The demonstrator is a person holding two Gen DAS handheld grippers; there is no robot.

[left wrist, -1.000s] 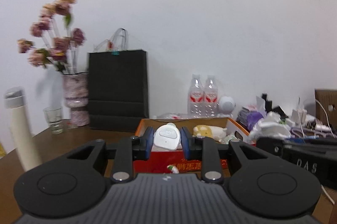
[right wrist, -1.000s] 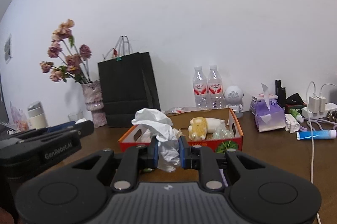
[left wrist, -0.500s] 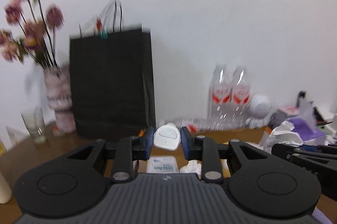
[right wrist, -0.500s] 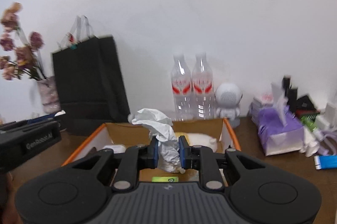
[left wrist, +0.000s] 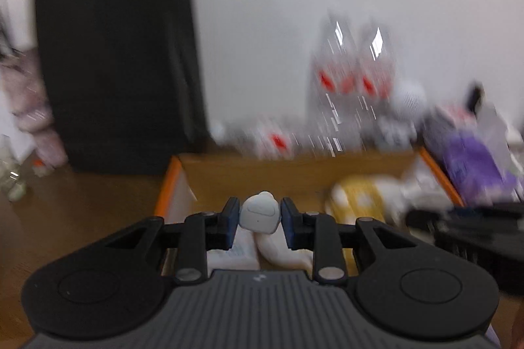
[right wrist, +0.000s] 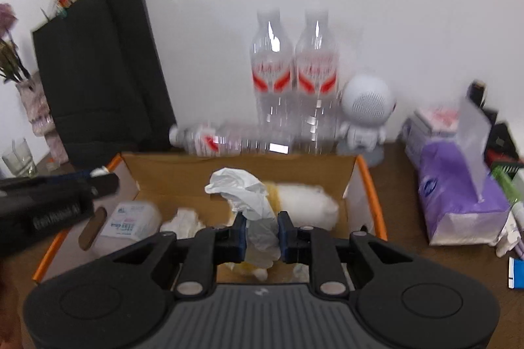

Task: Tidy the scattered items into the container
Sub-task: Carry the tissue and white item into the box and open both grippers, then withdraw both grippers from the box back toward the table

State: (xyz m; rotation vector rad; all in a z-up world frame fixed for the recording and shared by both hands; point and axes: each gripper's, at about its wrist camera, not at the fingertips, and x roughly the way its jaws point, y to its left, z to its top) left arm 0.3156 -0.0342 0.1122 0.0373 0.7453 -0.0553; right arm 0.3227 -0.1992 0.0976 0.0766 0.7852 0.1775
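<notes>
Both grippers have closed in over the orange-rimmed cardboard box (right wrist: 369, 185). Left gripper (left wrist: 259, 219) clamps a small white rounded plastic device (left wrist: 259, 214); its side reads, blurred, perhaps "GenRobot.AI". Right gripper (right wrist: 261, 233) pinches crumpled white tissue (right wrist: 252, 201) above the box. Behind: black paper bag (right wrist: 98, 70), red-labelled clear water bottles (right wrist: 294, 80), lettering unreadable.

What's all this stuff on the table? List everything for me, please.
box: one, cardboard with orange rim, centre of table
plush toy: one, yellow and white, inside box
packet: one, white, inside box at left
bottles: two upright, clear with red labels, behind box; a third lies beside them
speaker: one, white figure, right of bottles
tissue pack: one, purple, right of box
bag: one, black, left by the wall
glass: one, clear, far left
left tool: shut on a small white gadget, over box
right tool: shut on crumpled tissue, over box
</notes>
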